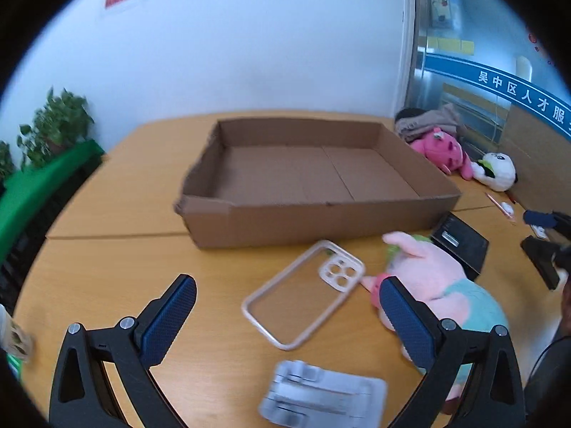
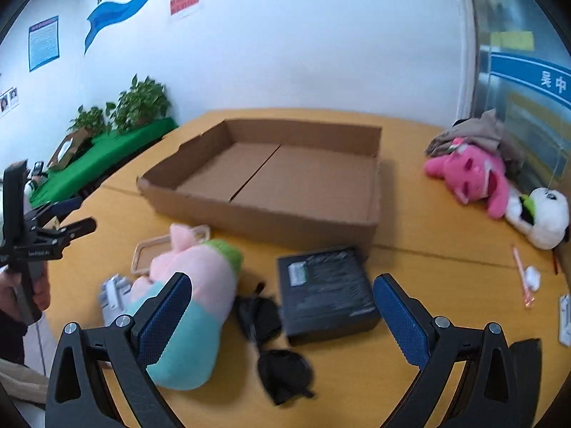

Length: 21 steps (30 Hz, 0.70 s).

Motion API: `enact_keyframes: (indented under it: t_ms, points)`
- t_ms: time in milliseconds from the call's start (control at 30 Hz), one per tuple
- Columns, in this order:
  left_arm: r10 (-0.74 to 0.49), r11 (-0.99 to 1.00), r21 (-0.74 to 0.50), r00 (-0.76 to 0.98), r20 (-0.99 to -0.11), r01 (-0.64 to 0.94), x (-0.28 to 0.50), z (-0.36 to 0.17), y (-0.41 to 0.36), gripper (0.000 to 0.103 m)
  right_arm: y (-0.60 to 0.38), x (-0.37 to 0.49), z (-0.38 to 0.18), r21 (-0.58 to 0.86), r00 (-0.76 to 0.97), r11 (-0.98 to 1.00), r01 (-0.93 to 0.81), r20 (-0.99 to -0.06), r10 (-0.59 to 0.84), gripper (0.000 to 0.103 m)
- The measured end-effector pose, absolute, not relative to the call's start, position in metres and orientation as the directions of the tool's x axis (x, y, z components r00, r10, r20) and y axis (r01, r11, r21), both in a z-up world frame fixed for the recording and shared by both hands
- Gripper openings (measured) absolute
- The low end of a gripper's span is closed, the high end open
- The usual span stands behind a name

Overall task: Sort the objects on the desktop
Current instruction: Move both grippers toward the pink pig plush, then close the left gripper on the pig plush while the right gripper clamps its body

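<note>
Sitting on a smooth tan wooden bench [image 1: 107, 285]: one shallow rectangular cardboard tray [image 1: 321, 214], corrugated brown, lying open at centre. Lying just in front of it, one clear phone case [image 1: 303, 296] with a beige rim and three camera holes; one soft pink-and-teal plush toy [image 2: 192, 303] with a fuzzy green patch, touching the case; one boxy matte black device [image 2: 324, 292] with a small label; one pair of dark sunglasses [image 2: 274, 349] between plush and device; one ridged silver metal stand [image 1: 321, 396] nearest the left camera. Resting by the far right edge, well apart: one bright pink plush [image 2: 471, 174] and one white panda plush [image 2: 539, 214]. Hovering above, two grippers: left gripper [image 1: 285, 321] spread wide over the phone case, holding nothing; right gripper [image 2: 282, 317] likewise spread wide over the sunglasses, holding nothing. Showing textured blue pads [image 1: 167, 321] on black frames.
</note>
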<state>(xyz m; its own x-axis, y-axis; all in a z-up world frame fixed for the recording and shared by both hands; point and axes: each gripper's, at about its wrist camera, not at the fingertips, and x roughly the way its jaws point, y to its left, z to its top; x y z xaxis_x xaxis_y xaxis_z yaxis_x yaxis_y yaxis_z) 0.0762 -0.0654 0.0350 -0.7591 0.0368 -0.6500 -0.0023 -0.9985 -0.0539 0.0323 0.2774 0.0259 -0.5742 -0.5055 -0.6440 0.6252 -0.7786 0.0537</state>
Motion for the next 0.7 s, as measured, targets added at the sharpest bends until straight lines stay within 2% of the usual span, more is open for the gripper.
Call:
enact_keyframes:
  t_ms: [100, 200, 267, 300, 333, 367, 400, 467, 500, 533, 600, 633, 667, 700]
  points:
    - [0.033, -0.999, -0.05, -0.758, -0.651, -0.001, 0.075, 0.03, -0.058, 0.102, 0.267, 0.045, 0.015, 0.033, -0.56, -0.769, 0.638, -0.666, -0.493, 0.103]
    - [-0.065, -0.997, 0.007, -0.821, -0.567, 0.075, 0.092, 0.038, -0.051, 0.102, 0.264, 0.057, 0.012, 0.049, -0.548, -0.755, 0.654, -0.657, -0.517, 0.097]
    - [-0.065, -0.998, 0.013, -0.836, -0.545, 0.069, 0.096, 0.043, -0.047, 0.102, 0.261, 0.065, 0.012, 0.021, -0.565, -0.755, 0.655, -0.651, -0.508, 0.073]
    - [-0.038, -0.999, -0.006, -0.84, -0.542, 0.048, 0.097, 0.045, -0.047, 0.102, 0.259, 0.067, 0.011, 0.015, -0.564, -0.753, 0.658, -0.653, -0.506, 0.066]
    - [0.005, -0.999, -0.039, -0.844, -0.537, 0.019, 0.098, 0.046, -0.047, 0.102, 0.256, 0.069, 0.01, 0.021, -0.554, -0.747, 0.665, -0.656, -0.512, 0.054]
    - [0.039, -0.998, -0.07, -0.85, -0.525, -0.002, 0.1, 0.047, -0.048, 0.102, 0.254, 0.071, 0.009, 0.032, -0.541, -0.736, 0.676, -0.657, -0.525, 0.049]
    - [0.049, -0.996, -0.088, -0.859, -0.51, -0.005, 0.102, 0.048, -0.049, 0.1, 0.252, 0.073, 0.009, 0.042, -0.523, -0.721, 0.692, -0.659, -0.541, 0.049]
    - [0.015, -0.996, -0.086, -0.867, -0.499, 0.032, 0.105, 0.049, -0.052, 0.075, 0.245, 0.077, 0.006, 0.049, -0.491, -0.69, 0.722, -0.666, -0.562, 0.049]
    - [-0.009, -0.996, -0.068, -0.853, -0.521, 0.053, 0.102, 0.047, -0.052, 0.044, 0.241, 0.08, 0.005, 0.056, -0.474, -0.675, 0.736, -0.669, -0.573, 0.049]
    - [-0.014, -0.996, -0.063, -0.835, -0.551, 0.059, 0.098, 0.044, -0.052, 0.03, 0.238, 0.082, 0.003, 0.069, -0.458, -0.664, 0.745, -0.671, -0.583, 0.049]
    - [0.044, -0.993, -0.112, -0.805, -0.592, 0.028, 0.091, 0.036, -0.053, 0.03, 0.234, 0.086, 0.0, 0.1, -0.421, -0.64, 0.762, -0.675, -0.607, 0.061]
    - [0.077, -0.989, -0.147, -0.797, -0.599, 0.015, 0.091, 0.033, -0.053, 0.036, 0.232, 0.088, -0.002, 0.113, -0.401, -0.627, 0.771, -0.678, -0.615, 0.077]
    - [0.107, -0.983, -0.182, -0.792, -0.601, 0.005, 0.09, 0.032, -0.054, 0.042, 0.23, 0.089, -0.004, 0.114, -0.393, -0.62, 0.776, -0.681, -0.618, 0.089]
    - [0.133, -0.977, -0.214, -0.789, -0.6, -0.002, 0.09, 0.031, -0.054, 0.06, 0.227, 0.091, -0.006, 0.113, -0.387, -0.614, 0.781, -0.684, -0.618, 0.092]
